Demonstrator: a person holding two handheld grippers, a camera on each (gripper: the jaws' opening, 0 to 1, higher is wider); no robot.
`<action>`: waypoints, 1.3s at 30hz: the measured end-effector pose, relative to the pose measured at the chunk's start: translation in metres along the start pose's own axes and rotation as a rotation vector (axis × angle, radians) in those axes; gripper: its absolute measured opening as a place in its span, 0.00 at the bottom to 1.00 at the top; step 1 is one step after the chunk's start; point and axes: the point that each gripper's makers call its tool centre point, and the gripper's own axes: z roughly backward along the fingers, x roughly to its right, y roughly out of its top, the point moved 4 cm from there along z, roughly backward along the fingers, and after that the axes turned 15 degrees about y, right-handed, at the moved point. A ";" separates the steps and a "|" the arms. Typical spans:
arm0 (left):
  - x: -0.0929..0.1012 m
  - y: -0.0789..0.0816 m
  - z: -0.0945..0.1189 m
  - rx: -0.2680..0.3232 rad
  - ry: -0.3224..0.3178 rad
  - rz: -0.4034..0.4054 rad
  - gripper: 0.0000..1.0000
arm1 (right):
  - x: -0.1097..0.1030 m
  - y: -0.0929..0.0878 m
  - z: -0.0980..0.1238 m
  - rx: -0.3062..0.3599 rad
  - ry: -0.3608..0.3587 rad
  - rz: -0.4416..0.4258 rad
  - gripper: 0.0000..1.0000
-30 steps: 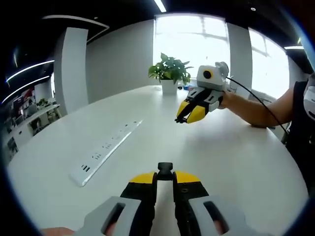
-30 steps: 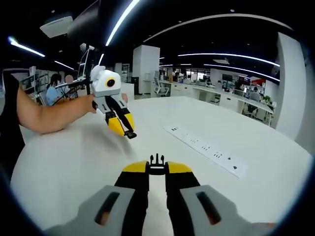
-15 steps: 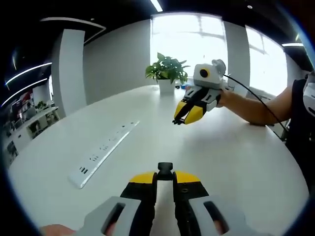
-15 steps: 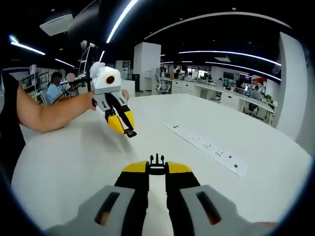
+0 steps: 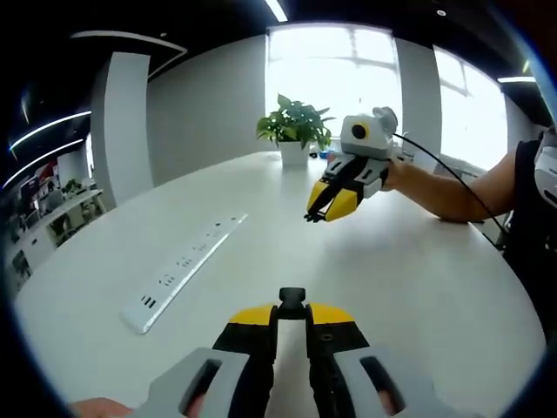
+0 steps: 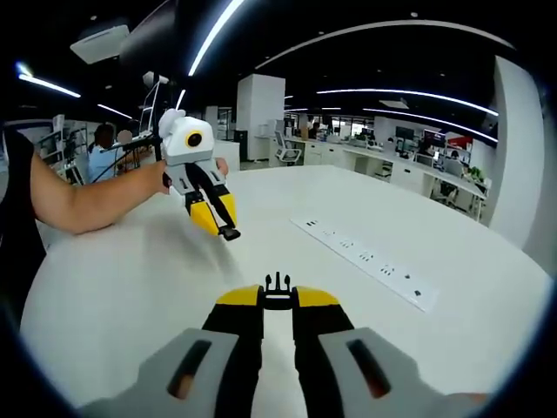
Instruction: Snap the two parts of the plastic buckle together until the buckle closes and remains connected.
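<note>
Jaws together, we pinch the socket half (image 5: 291, 299) in our left gripper (image 5: 291, 315) and the pronged half (image 6: 278, 286) in our right gripper (image 6: 278, 305), well apart above the white table (image 5: 418, 261).

No text, label or number is legible.

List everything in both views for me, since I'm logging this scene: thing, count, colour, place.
Socket half: 1, black, in the left gripper's tips.
Pronged half: 1, black, in the right gripper's tips.
Power strip: 1, white, flat on the table.
Plant: 1, green in white pot, far table edge.
Table: 1, white.
Left gripper: yellow and black, shut on the socket half.
Right gripper: yellow and black, shut on the pronged half.
Forearms: 2, behind the grippers.
</note>
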 end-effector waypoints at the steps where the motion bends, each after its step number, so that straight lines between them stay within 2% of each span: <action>1: 0.000 0.000 0.000 0.000 0.000 -0.001 0.11 | -0.001 0.000 0.000 -0.001 0.002 0.001 0.12; 25: 0.007 -0.004 0.000 -0.030 0.003 -0.021 0.11 | -0.006 -0.001 -0.004 -0.020 0.017 0.000 0.12; 39: 0.015 -0.004 0.007 -0.024 0.002 -0.001 0.11 | -0.014 0.001 -0.004 -0.019 0.019 0.007 0.12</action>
